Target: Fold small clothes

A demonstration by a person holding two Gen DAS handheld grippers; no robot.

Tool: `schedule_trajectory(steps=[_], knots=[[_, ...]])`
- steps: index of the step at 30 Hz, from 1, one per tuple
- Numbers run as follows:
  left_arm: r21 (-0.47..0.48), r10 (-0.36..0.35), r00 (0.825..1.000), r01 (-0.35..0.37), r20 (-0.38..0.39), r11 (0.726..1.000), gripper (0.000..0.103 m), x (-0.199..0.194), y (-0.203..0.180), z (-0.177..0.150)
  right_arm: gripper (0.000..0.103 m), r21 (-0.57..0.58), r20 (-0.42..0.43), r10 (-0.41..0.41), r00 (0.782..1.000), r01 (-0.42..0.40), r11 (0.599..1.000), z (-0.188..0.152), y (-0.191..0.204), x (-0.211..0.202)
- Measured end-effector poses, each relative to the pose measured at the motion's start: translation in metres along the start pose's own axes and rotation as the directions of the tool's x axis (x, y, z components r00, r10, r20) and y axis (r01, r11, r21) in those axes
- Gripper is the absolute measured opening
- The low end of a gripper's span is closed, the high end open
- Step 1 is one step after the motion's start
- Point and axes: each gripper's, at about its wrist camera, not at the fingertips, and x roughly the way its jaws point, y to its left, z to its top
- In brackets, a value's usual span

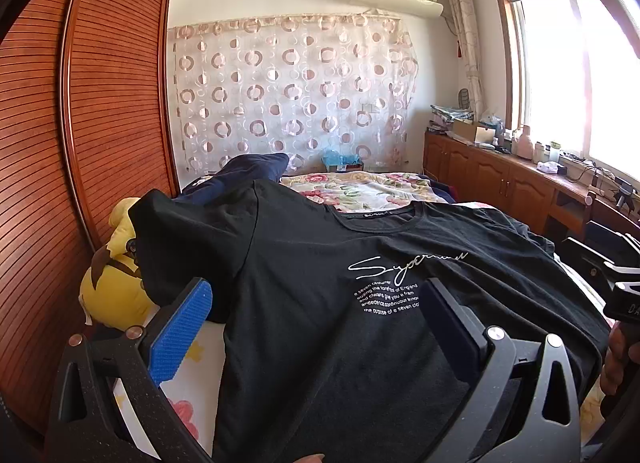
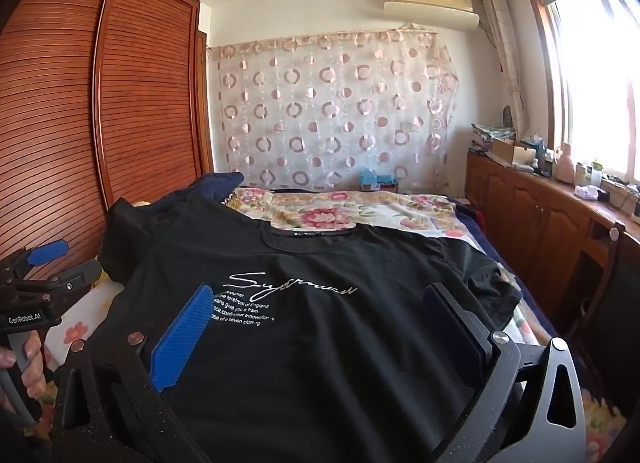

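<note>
On your far left stands the slatted wooden wardrobe (image 1: 100, 103), close against the bed's left edge, with a yellow plush toy (image 1: 114, 275) wedged between them. Your left tool (image 1: 316, 315) is spread wide, gripping nothing, its blue pad (image 1: 182, 335) over the shirt's left sleeve area and the other finger over the printed text.

The black T-shirt (image 1: 320, 263) lies front up on the bed (image 2: 360, 207), collar (image 2: 312, 233) toward the far end and hem toward you. White script and small lines of print (image 2: 256, 303) cross the chest. The left sleeve (image 1: 180, 231) is humped up over the toy and a dark blue garment (image 1: 248, 171) beyond it; the right sleeve (image 2: 484, 275) lies flat, reaching close to the bed's right edge. The body of the shirt looks mostly smooth, with light creases near the shoulders.

Your right tool (image 2: 320, 323) is likewise open wide and empty, hovering above the chest with both fingers over the cloth. Whether either tool touches the fabric, you cannot tell from these views.

Beyond the collar, the flowered bedspread (image 2: 340, 203) gives free room toward the far curtain (image 2: 332, 111). On the right a narrow gap separates the bed from a long wooden cabinet (image 2: 540, 219) under the window (image 2: 600, 75), its top crowded with bottles and boxes.
</note>
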Motion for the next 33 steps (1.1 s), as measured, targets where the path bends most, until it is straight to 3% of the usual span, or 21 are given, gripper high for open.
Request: schedule_trajectory(steps=[33], knots=[[0.007, 0.001, 1.0, -0.001, 0.01, 1.0, 0.103, -0.001, -0.001, 0.0029, 0.103, 0.009, 0.0, -0.004, 1.0, 0.004, 1.0, 0.0003, -0.0024, -0.0014]])
